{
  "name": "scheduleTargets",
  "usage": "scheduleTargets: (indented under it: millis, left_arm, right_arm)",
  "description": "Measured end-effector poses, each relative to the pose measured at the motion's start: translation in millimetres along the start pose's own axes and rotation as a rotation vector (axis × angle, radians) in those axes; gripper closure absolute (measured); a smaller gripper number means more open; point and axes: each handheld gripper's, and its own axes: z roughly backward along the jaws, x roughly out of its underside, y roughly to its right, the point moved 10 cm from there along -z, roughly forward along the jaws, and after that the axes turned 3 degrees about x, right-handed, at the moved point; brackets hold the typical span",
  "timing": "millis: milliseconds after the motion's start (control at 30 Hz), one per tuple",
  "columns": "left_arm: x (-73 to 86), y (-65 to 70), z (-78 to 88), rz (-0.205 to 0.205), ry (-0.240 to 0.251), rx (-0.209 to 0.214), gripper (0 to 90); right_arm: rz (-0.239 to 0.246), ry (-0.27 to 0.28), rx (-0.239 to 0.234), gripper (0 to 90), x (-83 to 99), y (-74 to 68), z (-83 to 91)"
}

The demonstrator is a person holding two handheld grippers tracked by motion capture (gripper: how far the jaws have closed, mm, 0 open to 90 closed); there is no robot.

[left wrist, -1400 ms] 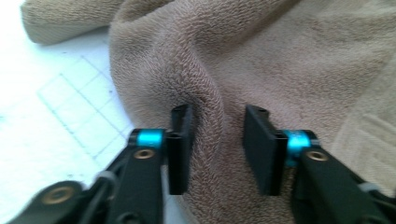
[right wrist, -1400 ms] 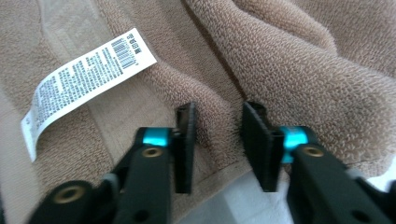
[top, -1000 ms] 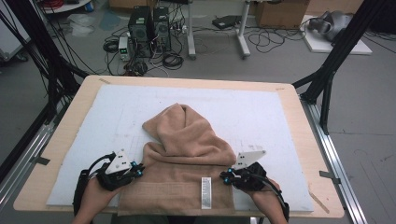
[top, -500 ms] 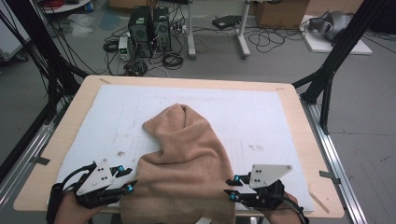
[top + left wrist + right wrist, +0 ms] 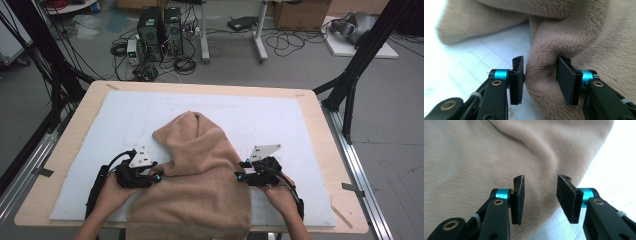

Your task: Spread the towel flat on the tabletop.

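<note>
Since half a second earlier, both hands had come up from the bottom edge of the high view and in against the sides of the tan fleece garment (image 5: pixel 200 180), and both pairs of jaws had just been opening. The wooden table (image 5: pixel 65 150) filled the middle of that view, with a white mat (image 5: pixel 300 120) covering most of its top. The garment lay on the mat in the lower centre, its hooded end pointing toward the upper frame and its lower part hanging over the near table edge. My left gripper (image 5: pixel 156 177) sat at its left side; in the left gripper view (image 5: pixel 540 77) a fold of fleece stood between the parted jaws, brushing the pads. My right gripper (image 5: pixel 241 176) sat at the right side; in the right gripper view (image 5: pixel 540 197) its jaws were spread above the fleece, pinching nothing.
</note>
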Motion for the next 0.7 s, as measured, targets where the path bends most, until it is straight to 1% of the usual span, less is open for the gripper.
scheduleTargets:
  millis: [33, 67, 133, 200, 233, 267, 333, 367, 433, 467, 533, 633, 667, 700]
  left_arm:
    - [0.5, 1.2, -1.6, -0.003, 0.000, 0.023, 64.2]
    - [0.1, 1.9, -1.3, -0.004, 0.003, 0.032, 68.8]
    - [0.2, 5.0, -0.6, -0.015, 0.003, 0.037, 79.0]
    - [0.4, 8.6, 2.2, -0.025, -0.001, 0.026, 81.9]
    - [0.4, 11.0, 5.4, -0.024, 0.004, 0.022, 82.4]
    - [0.4, 13.4, 10.2, -0.028, 0.022, 0.022, 82.6]
    - [2.1, 18.7, 23.2, -0.001, 0.074, 0.024, 82.9]
    - [4.6, 21.2, 30.6, 0.008, 0.092, 0.020, 83.0]
    - [11.6, 26.1, 45.4, 0.013, 0.114, 0.002, 83.2]
    - [15.0, 29.3, 52.4, 0.017, 0.122, -0.005, 83.3]
    - [21.3, 38.0, 65.7, 0.012, 0.134, -0.015, 83.3]
    - [30.5, 50.5, 78.2, -0.006, 0.121, 0.000, 83.2]
    - [32.4, 53.7, 80.3, -0.010, 0.118, 0.016, 82.4]
    - [33.1, 54.8, 81.7, -0.013, 0.113, 0.024, 79.1]
  right_arm:
    - [-0.004, -0.019, -0.005, 60.8, 3.4, 1.0, -5.4]
    - [-0.001, -0.032, -0.009, 64.2, 6.5, 1.2, -10.1]
    - [-0.010, -0.007, -0.028, 73.9, 6.9, -0.5, -12.5]
    - [-0.008, -0.005, -0.038, 82.8, 6.8, -2.3, -11.4]
    - [-0.004, -0.008, -0.034, 84.5, 6.7, -3.2, -9.7]
    - [0.002, -0.005, -0.040, 85.0, 6.1, -4.0, -7.6]
    - [-0.003, 0.013, -0.051, 85.8, 4.5, -7.5, 0.6]
    - [-0.001, 0.024, -0.056, 88.4, 3.6, -10.4, 5.6]
    - [0.026, 0.018, -0.061, 89.4, 4.6, -18.8, 15.7]
    - [0.035, 0.020, -0.063, 89.4, 5.4, -23.3, 20.6]
    - [0.051, 0.016, -0.075, 89.4, 9.6, -34.3, 30.5]
    - [0.071, 0.019, -0.069, 88.8, 14.3, -43.5, 40.3]
    - [0.073, 0.021, -0.073, 85.1, 14.1, -45.1, 42.0]
    - [0.075, 0.029, -0.067, 81.2, 12.4, -44.5, 42.0]
